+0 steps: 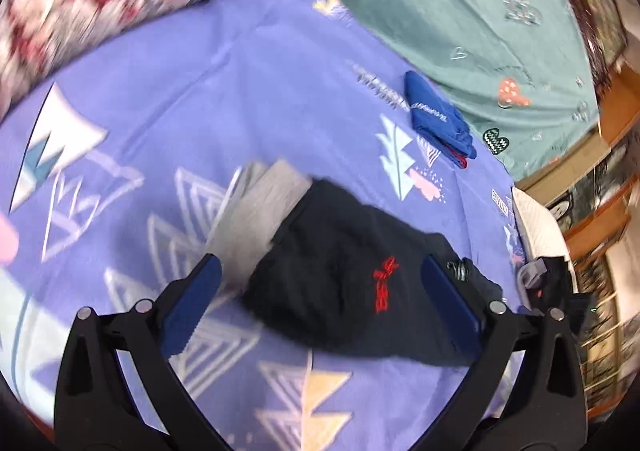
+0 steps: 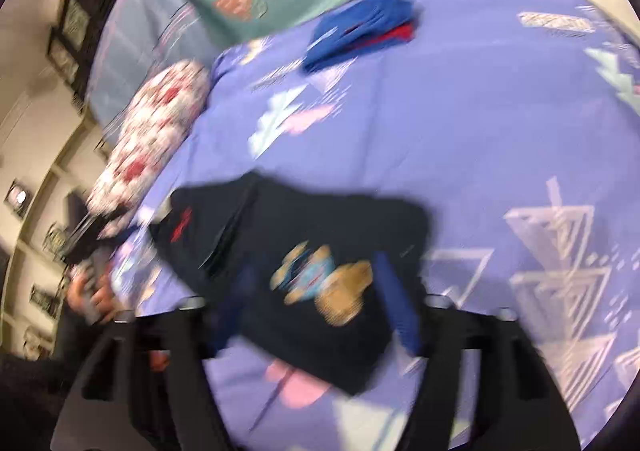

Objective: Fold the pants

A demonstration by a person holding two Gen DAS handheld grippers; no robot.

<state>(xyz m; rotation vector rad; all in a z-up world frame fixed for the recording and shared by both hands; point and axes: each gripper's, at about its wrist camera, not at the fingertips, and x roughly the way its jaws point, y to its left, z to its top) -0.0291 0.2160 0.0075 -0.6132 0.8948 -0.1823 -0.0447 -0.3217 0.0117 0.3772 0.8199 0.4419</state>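
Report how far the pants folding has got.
Done: the dark pants lie folded into a compact bundle on the purple bedsheet, and a blue folded garment sits farther back. In hand: nothing; the left hand-held gripper and right hand-held gripper both stand open around the bundle. Left: whether another fold follows, blur hides.

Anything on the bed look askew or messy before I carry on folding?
The dark pants lie rumpled and skewed, not squared, overlapping a grey garment at one end. The blue folded pile looks tidy. Both views are blurred, so finer creases can't be judged.
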